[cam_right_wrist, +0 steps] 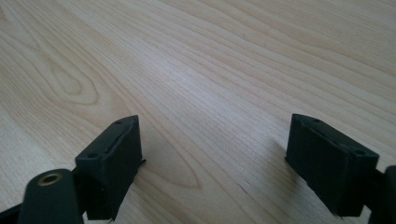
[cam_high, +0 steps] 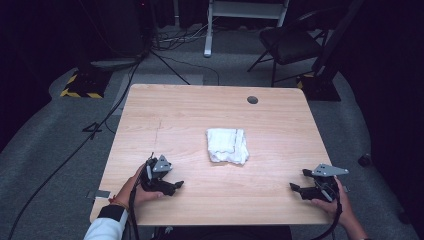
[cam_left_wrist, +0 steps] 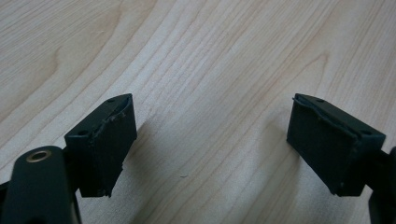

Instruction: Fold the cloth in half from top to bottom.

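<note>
Wooden table (cam_high: pixel 200 107): pale, fine-grained top, rectangular with rounded corners; a small round grey grommet (cam_high: pixel 252 100) sits near its far edge.
White towel (cam_high: pixel 227 145): soft, crumpled cloth folded into a rough square, lying flat near the middle of the table, well apart from both grippers.
Left gripper (cam_high: pixel 176 185): black body with a grey three-cornered plate on top, held in the person's left hand (cam_high: pixel 131 190) near the front left of the table; jaws point toward the table's middle.
Left gripper, own view (cam_left_wrist: pixel 210 144): jaws stand wide apart, bare wood grain between them; flat, black, rubbery pads (cam_left_wrist: pixel 114 140) clamp nothing.
Right gripper (cam_high: pixel 295 188): same black build and grey plate, held in the right hand (cam_high: pixel 336 202) near the front right edge; jaws point leftward across the table.
Right gripper, own view (cam_right_wrist: pixel 212 156): jaws spread wide, nothing between them but wood; block-shaped matte pads (cam_right_wrist: pixel 327 163) hover just over the surface.
Containers: none on the table.
Surroundings: grey carpet floor (cam_high: pixel 50 140), black folding chair (cam_high: pixel 290 42) beyond the far edge, cables trailing left.
</note>
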{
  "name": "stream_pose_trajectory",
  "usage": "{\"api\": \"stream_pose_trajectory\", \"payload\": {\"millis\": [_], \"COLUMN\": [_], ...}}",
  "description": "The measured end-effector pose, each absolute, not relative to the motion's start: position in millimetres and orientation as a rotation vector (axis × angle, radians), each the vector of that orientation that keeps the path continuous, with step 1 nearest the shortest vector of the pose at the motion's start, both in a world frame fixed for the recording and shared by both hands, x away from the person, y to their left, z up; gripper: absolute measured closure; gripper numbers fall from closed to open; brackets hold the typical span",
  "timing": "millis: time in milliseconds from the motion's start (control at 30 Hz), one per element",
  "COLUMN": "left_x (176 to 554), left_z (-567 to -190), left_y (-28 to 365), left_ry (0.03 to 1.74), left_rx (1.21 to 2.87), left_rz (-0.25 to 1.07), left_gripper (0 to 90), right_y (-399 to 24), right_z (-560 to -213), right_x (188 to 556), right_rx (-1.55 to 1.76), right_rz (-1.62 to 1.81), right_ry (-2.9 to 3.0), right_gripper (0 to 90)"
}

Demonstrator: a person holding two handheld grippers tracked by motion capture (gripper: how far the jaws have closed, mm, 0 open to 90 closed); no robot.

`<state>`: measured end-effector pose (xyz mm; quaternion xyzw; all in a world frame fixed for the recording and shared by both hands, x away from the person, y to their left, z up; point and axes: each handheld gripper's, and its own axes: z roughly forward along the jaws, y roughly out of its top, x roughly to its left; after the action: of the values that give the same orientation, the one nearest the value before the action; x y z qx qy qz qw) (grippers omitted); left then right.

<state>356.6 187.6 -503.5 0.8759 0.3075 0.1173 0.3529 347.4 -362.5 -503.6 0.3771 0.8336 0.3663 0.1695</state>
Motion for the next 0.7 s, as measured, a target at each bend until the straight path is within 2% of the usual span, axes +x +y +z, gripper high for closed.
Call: {"api": "stream_pose_trajectory", "payload": {"millis": [700], "left_x": [357.5], "left_z": [-503.5], "left_y": [187.5], "left_ry": [0.805], "left_rx": [2.262], "left_rz": [0.305], "left_gripper": [16.0], "right_y": [-363.1], "right_z": [-503.6], "right_x": [347.2], "right_rx": [1.075], "right_rz": [1.041], "right_ry": [2.367], "right_gripper": [18.6]}}
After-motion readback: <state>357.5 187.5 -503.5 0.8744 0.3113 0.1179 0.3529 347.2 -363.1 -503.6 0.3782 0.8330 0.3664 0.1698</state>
